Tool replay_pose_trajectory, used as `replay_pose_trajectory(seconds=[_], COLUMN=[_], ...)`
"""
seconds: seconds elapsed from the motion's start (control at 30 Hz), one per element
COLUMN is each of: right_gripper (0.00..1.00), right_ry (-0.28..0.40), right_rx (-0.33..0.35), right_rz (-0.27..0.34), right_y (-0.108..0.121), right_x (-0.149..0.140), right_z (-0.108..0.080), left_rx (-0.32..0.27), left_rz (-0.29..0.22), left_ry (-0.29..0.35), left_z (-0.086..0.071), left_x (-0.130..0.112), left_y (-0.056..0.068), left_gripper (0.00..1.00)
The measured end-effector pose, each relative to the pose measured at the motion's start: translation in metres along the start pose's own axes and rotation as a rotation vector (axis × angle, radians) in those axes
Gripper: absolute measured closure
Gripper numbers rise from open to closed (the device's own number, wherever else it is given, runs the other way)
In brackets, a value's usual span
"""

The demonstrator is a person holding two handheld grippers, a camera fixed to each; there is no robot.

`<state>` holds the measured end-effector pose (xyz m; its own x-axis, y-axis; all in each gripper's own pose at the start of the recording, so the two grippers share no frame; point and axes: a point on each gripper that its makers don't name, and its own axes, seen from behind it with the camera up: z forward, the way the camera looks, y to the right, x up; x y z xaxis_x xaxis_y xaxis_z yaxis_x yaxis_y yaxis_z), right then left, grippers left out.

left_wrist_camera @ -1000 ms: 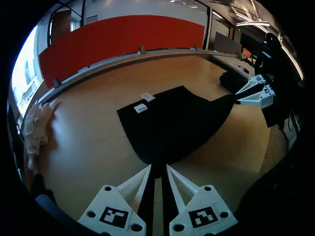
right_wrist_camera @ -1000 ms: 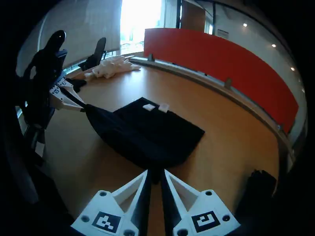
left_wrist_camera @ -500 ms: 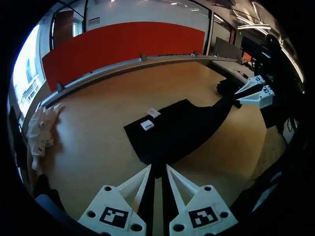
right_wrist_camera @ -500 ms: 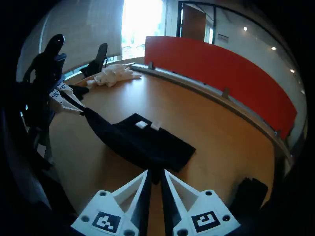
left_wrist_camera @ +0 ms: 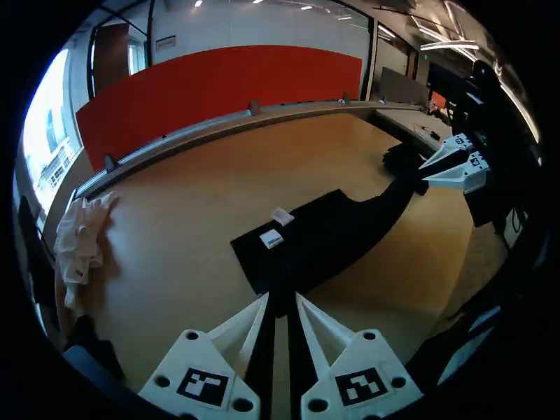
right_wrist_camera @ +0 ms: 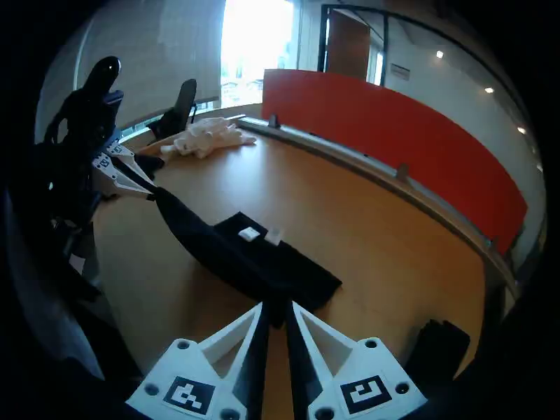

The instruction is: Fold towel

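Observation:
A black towel (left_wrist_camera: 329, 231) hangs stretched between both grippers, its far part resting on the wooden table (left_wrist_camera: 203, 189). Two white tags (left_wrist_camera: 271, 239) sit near its far edge. My left gripper (left_wrist_camera: 280, 308) is shut on one corner at the bottom of the left gripper view. The right gripper (left_wrist_camera: 423, 175) shows farther off at the right, pinching the other corner. In the right gripper view, my right gripper (right_wrist_camera: 275, 313) is shut on the towel (right_wrist_camera: 245, 259), and the left gripper (right_wrist_camera: 150, 192) holds the opposite corner at the left.
A pile of white cloth (left_wrist_camera: 77, 234) lies at the table's left side, seen too as the white cloth (right_wrist_camera: 206, 133) in the right gripper view. A red partition (left_wrist_camera: 217, 84) runs behind the table. A dark bundle (right_wrist_camera: 437, 346) lies near the right edge. A person (right_wrist_camera: 63, 161) stands behind.
Both grippers have risen and drawn back with the corners. More of the towel has lifted off the table, and the part lying flat looks smaller and farther away.

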<state>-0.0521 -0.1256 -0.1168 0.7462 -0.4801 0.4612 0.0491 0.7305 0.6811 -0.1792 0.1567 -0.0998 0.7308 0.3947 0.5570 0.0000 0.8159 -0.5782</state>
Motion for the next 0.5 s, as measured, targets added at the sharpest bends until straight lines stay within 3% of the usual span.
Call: replay_pose_trajectory(seconds=[0.5], right_gripper=[0.85], right_ry=[-0.001], right_rx=[0.008], right_rz=[0.0], right_y=[-0.0019], right_x=[0.0019], right_z=[-0.0054], left_rx=[-0.002], left_rz=[-0.013], left_ry=[0.002], left_z=[-0.0049], left_x=[0.0034], left_y=[0.0018], left_gripper=[0.89])
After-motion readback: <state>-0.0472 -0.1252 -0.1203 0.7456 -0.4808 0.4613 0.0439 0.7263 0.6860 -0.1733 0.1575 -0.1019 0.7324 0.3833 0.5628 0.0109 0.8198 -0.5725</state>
